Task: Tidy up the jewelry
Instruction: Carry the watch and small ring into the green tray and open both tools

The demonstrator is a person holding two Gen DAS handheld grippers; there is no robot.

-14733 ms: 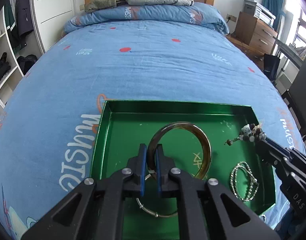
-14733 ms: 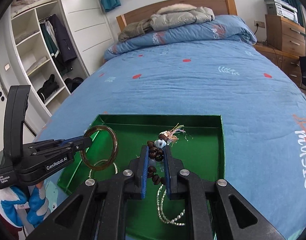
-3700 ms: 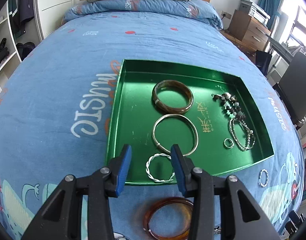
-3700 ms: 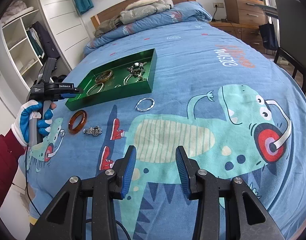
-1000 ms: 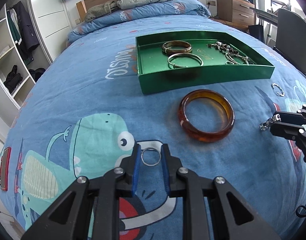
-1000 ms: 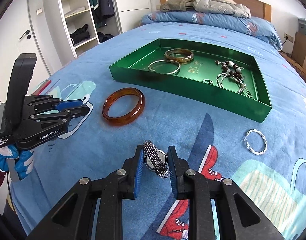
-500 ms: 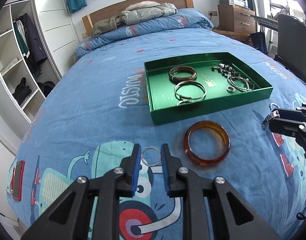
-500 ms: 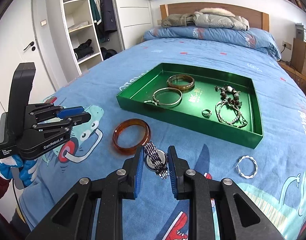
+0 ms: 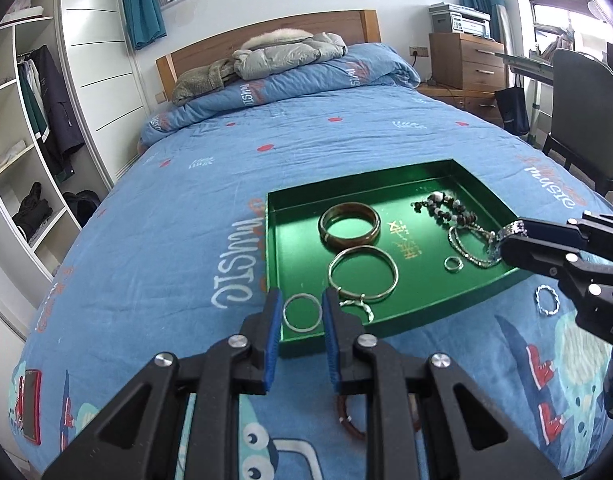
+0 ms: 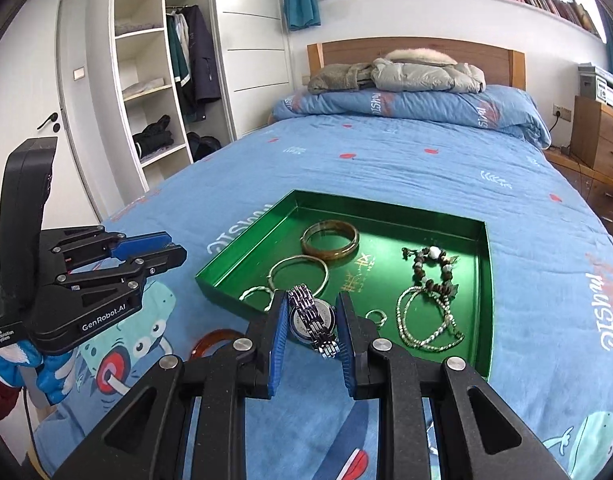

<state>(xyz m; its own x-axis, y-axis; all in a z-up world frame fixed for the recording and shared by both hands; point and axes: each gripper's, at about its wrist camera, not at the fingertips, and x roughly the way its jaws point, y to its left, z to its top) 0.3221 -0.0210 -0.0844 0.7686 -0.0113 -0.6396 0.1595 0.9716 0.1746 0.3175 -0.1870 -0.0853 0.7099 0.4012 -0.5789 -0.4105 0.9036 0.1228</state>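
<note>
Ahead of the claws stretched a bed under a blue printed quilt [image 9: 178, 208], ending at a wooden headboard [image 10: 414, 50] piled with grey padded jackets [image 10: 422, 74]. To the left stood a white open-shelved wardrobe [image 10: 146, 80]; to the right, a wooden drawer chest [image 9: 466, 60]. Daylight came through teal-curtained windows [image 9: 140, 4].

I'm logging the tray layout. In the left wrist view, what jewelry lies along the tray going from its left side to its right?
Brown bangle and thin silver bangle → small ring → silver chain bracelet, on the green tray.
</note>
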